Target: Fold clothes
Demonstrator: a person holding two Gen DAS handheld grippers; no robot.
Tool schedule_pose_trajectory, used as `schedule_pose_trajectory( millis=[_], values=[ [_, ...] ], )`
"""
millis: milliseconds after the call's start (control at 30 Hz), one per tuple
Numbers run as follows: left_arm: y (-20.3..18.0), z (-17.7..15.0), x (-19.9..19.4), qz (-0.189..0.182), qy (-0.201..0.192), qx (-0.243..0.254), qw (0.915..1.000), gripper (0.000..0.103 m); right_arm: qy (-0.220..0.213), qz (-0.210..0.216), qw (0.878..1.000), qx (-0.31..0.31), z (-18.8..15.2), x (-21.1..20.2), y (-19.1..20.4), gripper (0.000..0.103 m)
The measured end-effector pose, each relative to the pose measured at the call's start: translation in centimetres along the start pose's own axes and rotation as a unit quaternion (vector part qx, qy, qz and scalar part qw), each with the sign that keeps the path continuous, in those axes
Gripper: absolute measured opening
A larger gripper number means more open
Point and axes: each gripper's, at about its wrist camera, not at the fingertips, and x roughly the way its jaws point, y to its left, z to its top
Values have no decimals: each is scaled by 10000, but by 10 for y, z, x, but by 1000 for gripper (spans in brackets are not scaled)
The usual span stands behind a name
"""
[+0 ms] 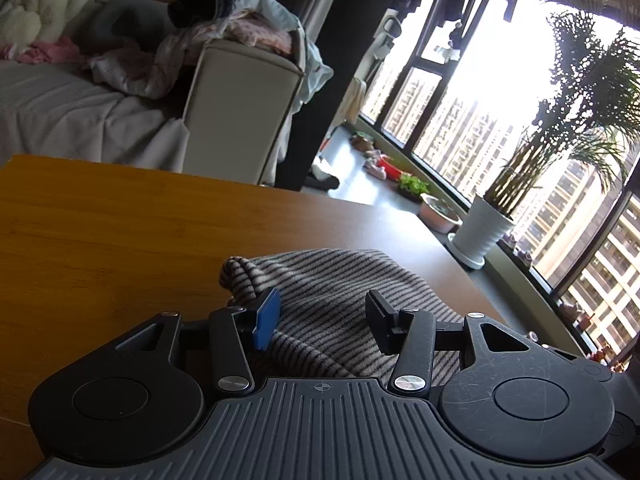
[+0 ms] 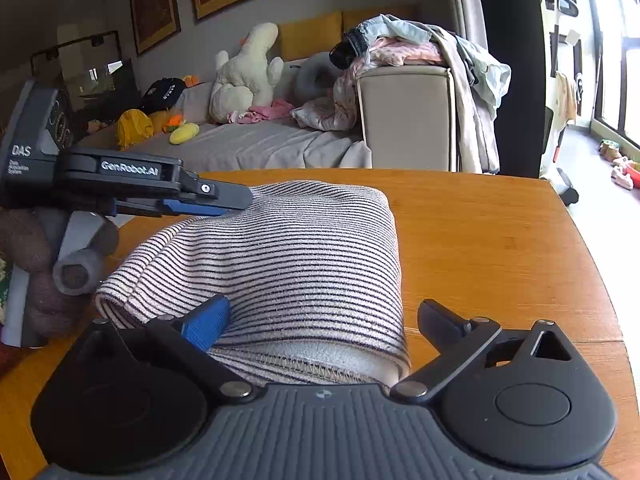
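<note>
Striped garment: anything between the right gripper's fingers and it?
Nothing visible. The right gripper is open with the folded striped garment lying directly between its fingers on the wooden table; the pads don't press it.

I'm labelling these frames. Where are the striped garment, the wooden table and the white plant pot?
striped garment (image 2: 288,256): right wrist view, middle of its folded top.
wooden table (image 2: 488,248): right wrist view, bare top right of the garment.
white plant pot (image 1: 482,230): left wrist view, its ribbed side.
</note>
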Motion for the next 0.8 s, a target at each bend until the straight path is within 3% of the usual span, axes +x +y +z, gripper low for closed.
schedule_pose_trajectory(
  millis=[33, 67, 100, 233, 367, 533, 667, 800],
  values=[
    [-2, 0, -9, 56, -35, -54, 10000, 61, 3, -3, 10000, 11, 0, 0, 0, 100],
    [-4, 1, -17, 111, -71, -107, 9999, 75, 8, -2, 10000, 36, 0, 0, 0, 100],
    [-6, -1, -26, 153, -109, -110, 9998, 82, 11, 2, 10000, 58, -1, 0, 0, 100],
    [-16, -13, -43, 145, 58, -121, 9998, 89, 16, -6, 10000, 77, -1, -1, 0, 100],
    [-17, -29, -30, 43, 496, -241, 9985, 89, 53, 7, 10000, -18, 5, -7, 0, 100],
    [-3, -41, -18, -46, 692, -552, 9961, 88, 130, 145, 9998, -14, 14, -20, -11, 100],
    [-1, -43, -17, -75, 672, -534, 9963, 88, 41, 287, 9977, 618, 19, -29, -35, 100],
    [-1, -47, -16, -89, 646, -512, 9966, 87, -167, 609, 9830, 1723, 20, -29, -64, 100]
  ],
)
